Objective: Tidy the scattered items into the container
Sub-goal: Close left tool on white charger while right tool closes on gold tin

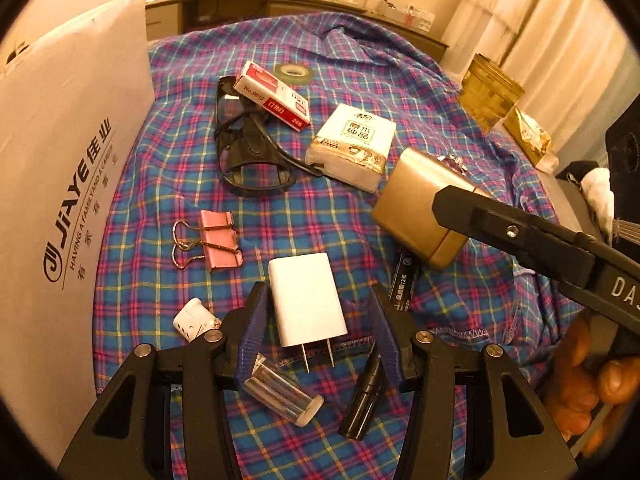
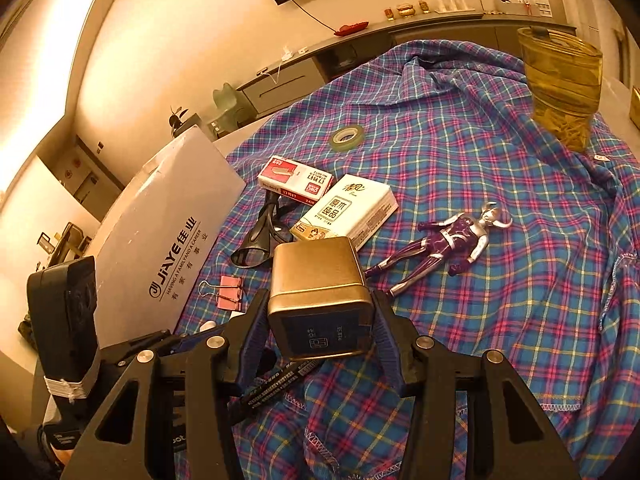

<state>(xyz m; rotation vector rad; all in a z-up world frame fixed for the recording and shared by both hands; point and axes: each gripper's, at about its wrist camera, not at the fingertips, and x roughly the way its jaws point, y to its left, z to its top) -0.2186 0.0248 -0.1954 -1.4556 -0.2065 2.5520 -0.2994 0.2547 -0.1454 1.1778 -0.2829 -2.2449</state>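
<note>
My left gripper [image 1: 320, 328] is open, low over the plaid cloth, with a white charger plug [image 1: 306, 300] lying between its blue pads and a gap on each side. My right gripper [image 2: 320, 320] is shut on a gold tin [image 2: 318, 280], its pads pressed on the tin's two sides. From the left wrist view that tin [image 1: 416, 208] sits right of centre with one right finger [image 1: 500, 232] across it. A white JIAYE box [image 1: 68, 168] stands along the left edge.
Scattered on the cloth are black glasses [image 1: 248, 148], a red staple box [image 1: 276, 94], a tape roll [image 1: 295, 73], a tissue pack [image 1: 352, 144], a pink binder clip [image 1: 218, 246], a clear tube [image 1: 282, 398], a black marker [image 1: 362, 396] and a purple figure [image 2: 444, 246]. A yellow clear tub [image 2: 560, 80] stands far right.
</note>
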